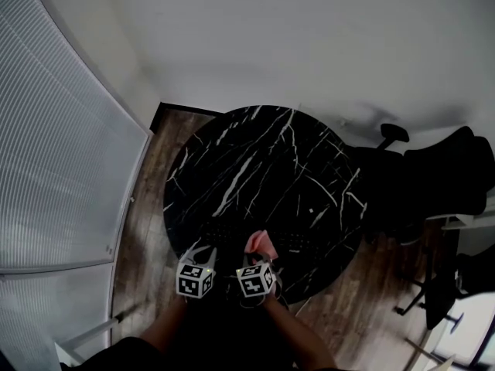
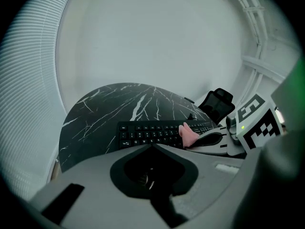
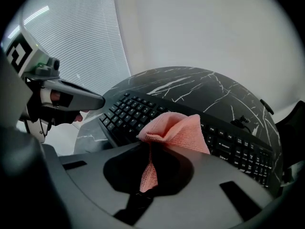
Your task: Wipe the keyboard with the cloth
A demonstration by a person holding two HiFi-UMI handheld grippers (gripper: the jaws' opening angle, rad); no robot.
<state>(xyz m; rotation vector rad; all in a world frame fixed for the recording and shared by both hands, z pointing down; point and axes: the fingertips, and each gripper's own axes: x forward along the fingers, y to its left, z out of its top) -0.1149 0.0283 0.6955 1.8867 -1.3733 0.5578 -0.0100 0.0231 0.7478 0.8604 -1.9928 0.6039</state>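
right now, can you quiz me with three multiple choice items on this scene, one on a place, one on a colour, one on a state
1. Where does the keyboard lie?
A. on the floor
B. on the table
C. on a chair

2. What colour is the cloth?
A. blue
B. white
C. pink

3. What state is the right gripper in?
A. shut on the cloth
B. open and empty
C. open round the keyboard

Answers:
1 B, the keys rest on the black marbled top.
2 C, the fabric shows pink in all three views.
3 A, the right gripper view shows the cloth pinched between the jaws, its loose part bunched above the keys.
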